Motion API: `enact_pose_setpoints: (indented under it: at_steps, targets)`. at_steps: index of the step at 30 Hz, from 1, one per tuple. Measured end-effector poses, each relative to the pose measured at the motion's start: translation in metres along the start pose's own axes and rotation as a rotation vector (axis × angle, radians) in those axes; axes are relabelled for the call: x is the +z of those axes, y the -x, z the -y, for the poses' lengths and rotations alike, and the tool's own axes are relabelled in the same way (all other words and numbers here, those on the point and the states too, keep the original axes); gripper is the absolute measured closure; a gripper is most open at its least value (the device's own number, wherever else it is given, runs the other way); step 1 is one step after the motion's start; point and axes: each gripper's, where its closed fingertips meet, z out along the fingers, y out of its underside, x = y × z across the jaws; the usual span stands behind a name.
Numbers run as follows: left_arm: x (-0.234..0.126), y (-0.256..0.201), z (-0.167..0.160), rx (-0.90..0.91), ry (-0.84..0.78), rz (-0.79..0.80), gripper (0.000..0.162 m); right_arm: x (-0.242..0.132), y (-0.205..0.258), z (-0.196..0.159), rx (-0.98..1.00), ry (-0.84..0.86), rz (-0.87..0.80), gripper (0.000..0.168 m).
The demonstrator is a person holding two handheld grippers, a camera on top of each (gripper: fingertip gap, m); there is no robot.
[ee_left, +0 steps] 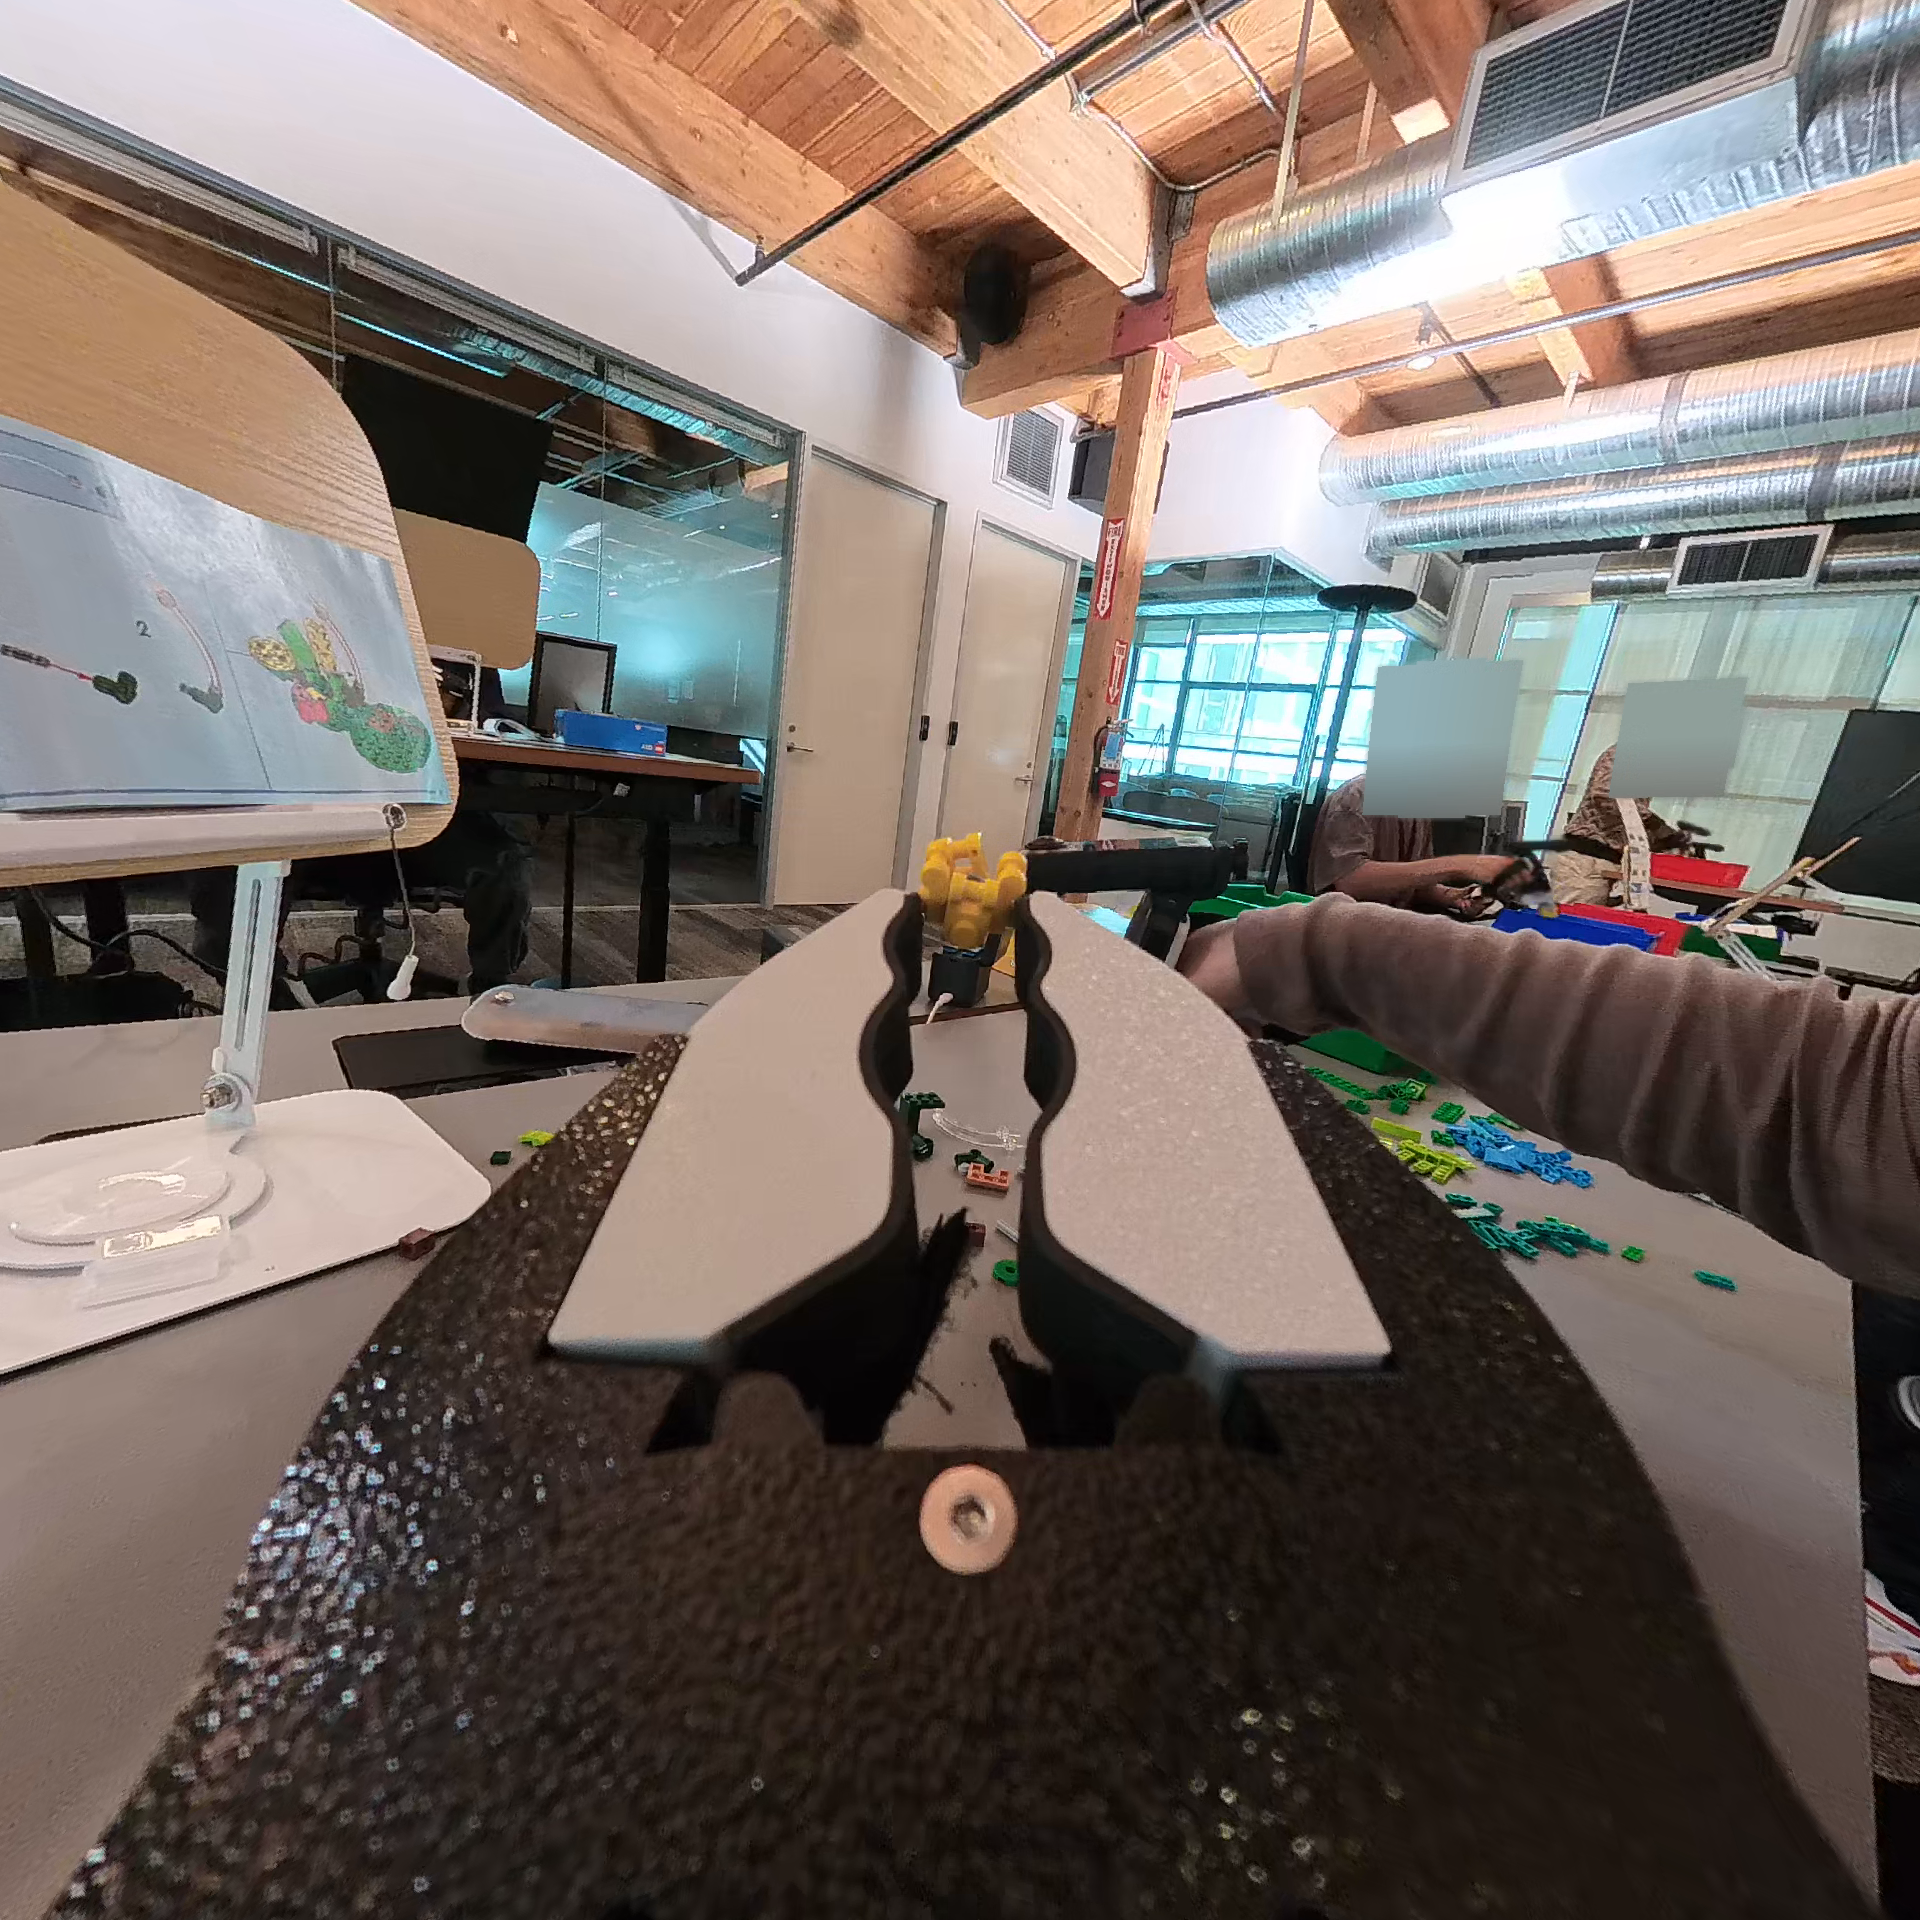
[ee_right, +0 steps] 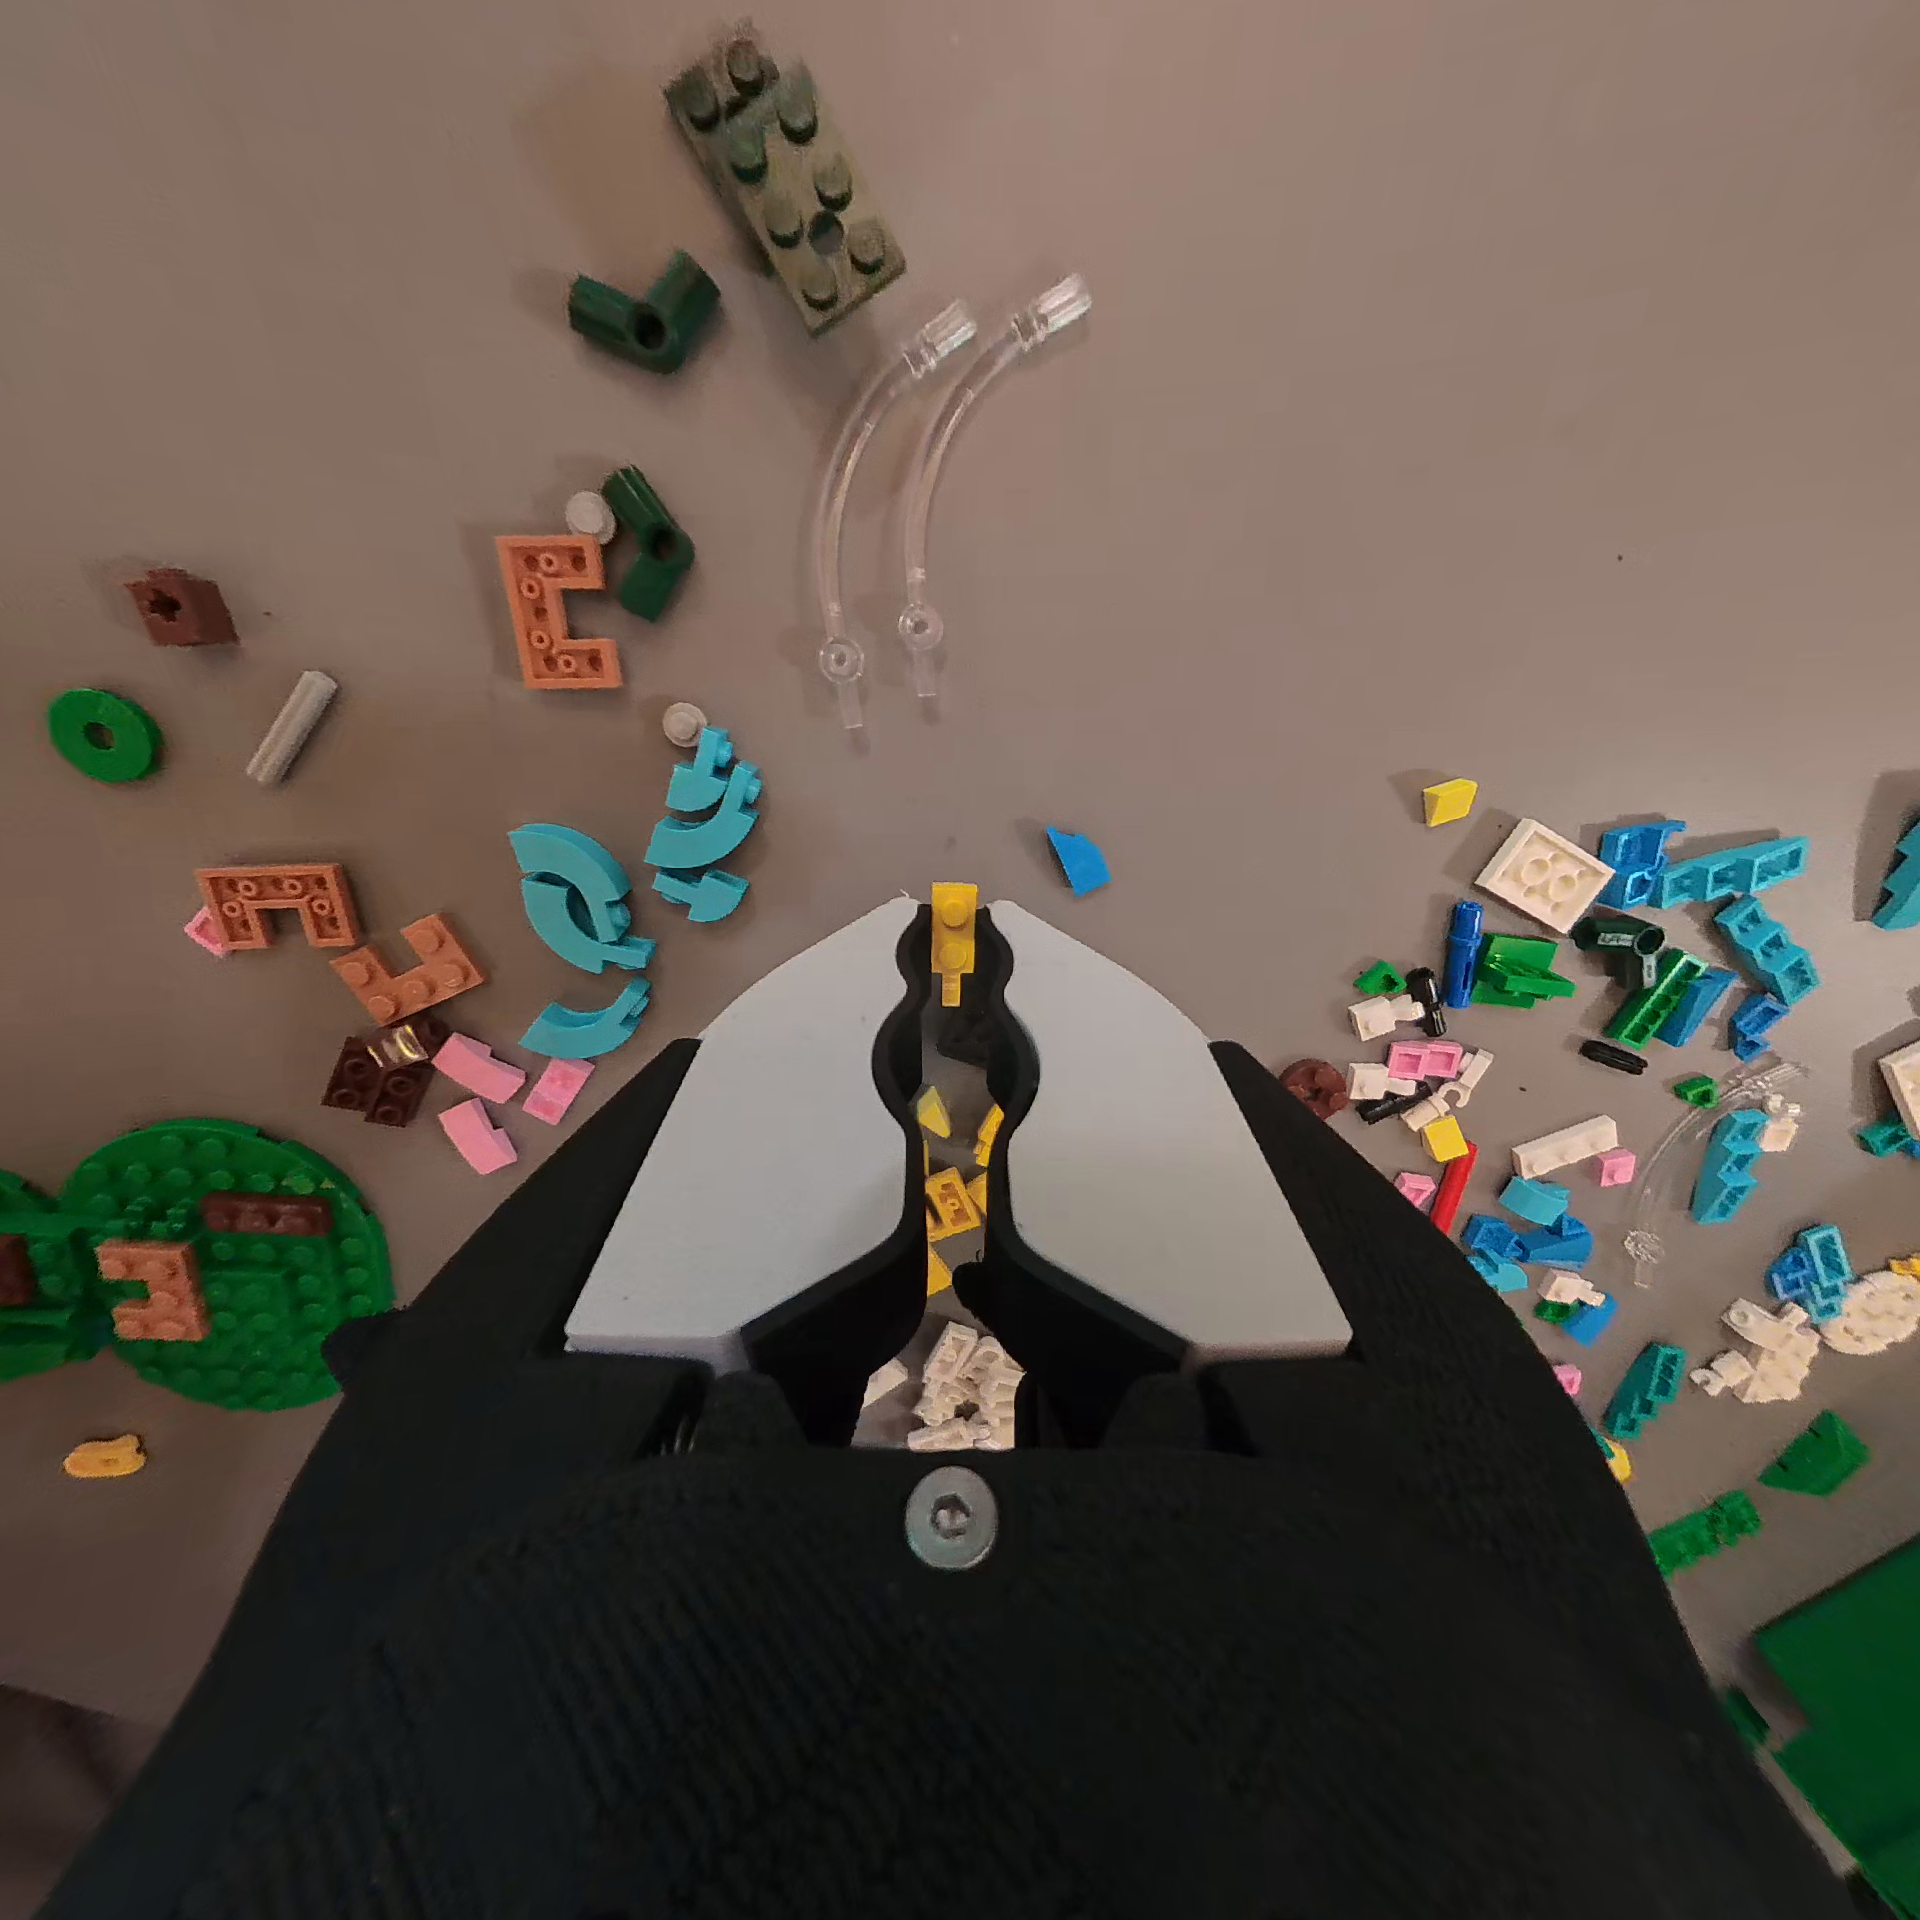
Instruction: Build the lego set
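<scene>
- Left gripper (ee_left: 969, 906): held raised above the table (ee_left: 312, 1475), pointed roughly level across the room; its fingers are closed narrowly at the tips on a yellow lego cluster (ee_left: 971, 878), which is pinched at its lower part and stands above the fingertips.
- Right gripper (ee_right: 954, 920): aimed straight down at the table (ee_right: 1299, 468), seen from above; its fingers are nearly together and clamped on a small yellow lego plate (ee_right: 953, 925), which juts slightly past the tips.
- Sleeved arm (ee_left: 1558, 1060): seen in the left wrist view, stretched from the right edge toward the middle, over the loose pieces.
- Instruction booklet (ee_left: 208, 665): propped open on a wooden stand (ee_left: 187, 416) with a white base (ee_left: 343, 1195), at the left of the table.
- Green round base plates (ee_right: 239, 1268): partly built, at the left edge of the right wrist view, with a tan bracket and a brown piece seated on top.
- Loose parts left of the right gripper: tan bracket plates (ee_right: 556, 608), turquoise curved pieces (ee_right: 582, 904), pink slopes (ee_right: 478, 1075), a dark green plate (ee_right: 790, 187), two dark green angle connectors (ee_right: 644, 312).
- Two clear curved rods (ee_right: 894, 499): laid side by side ahead of the right gripper, apart from it.
- Mixed pile (ee_right: 1621, 1039): blue, white, green and pink pieces spread to the right of the right gripper.
- More yellow and white pieces: glimpsed on the table through the gap between the right gripper's fingers.
</scene>
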Motion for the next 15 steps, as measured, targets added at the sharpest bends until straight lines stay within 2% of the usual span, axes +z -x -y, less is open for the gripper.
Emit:
enact_pose_setpoints:
  at_steps: [5, 10, 13, 15]
  targets:
    - [-0.001, 0.0, 0.001, -0.001, -0.002, 0.0, 0.145, -0.006, 0.006, 0.008, -0.021, -0.045, -0.003, 0.163]
    - [-0.001, 0.001, 0.002, -0.001, -0.002, 0.003, 0.145, -0.023, 0.021, 0.029, -0.123, -0.197, -0.037, 0.163]
    - [-0.001, 0.001, -0.001, -0.027, 0.034, -0.006, 0.145, -0.056, 0.046, 0.055, -0.201, -0.418, -0.065, 0.162]
    - [0.0, -0.002, -0.001, -0.063, 0.047, -0.036, 0.145, -0.097, 0.092, 0.074, -0.254, -0.653, 0.037, 0.163]
